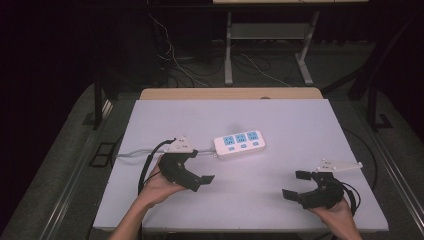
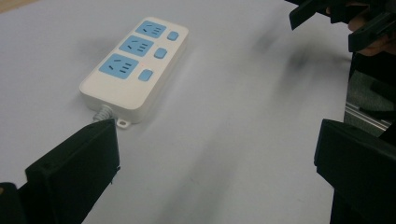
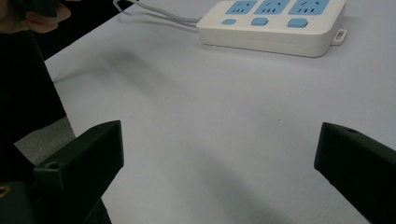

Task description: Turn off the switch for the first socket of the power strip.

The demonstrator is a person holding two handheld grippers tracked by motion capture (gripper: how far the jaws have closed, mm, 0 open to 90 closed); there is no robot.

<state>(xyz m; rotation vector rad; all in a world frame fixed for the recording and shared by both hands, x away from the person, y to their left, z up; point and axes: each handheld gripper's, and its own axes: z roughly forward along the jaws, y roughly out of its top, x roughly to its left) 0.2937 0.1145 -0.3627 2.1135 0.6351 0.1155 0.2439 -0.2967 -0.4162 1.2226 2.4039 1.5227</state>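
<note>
- Nothing is gripped yet — the power strip (image 1: 240, 143) lies flat on the surface (image 1: 280, 120), ahead of both sets of jaws and touching neither.
- The left gripper (image 1: 196, 170) has its jaws spread, empty, the strip's cord end just beyond them.
- The right gripper (image 1: 296, 184) is also spread, well apart from the strip.
- Judged from this, reaching and grasping remain.
- The cord (image 1: 135, 153) runs off behind the left gripper — its plug end is hidden.

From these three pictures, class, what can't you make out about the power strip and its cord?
- Cord: in the high view it runs off the table's left edge; its plug end is out of sight.
- Power strip: the right gripper view's top edge cuts off its sockets.
- Switches: too small in the high view to tell on from off.
</note>
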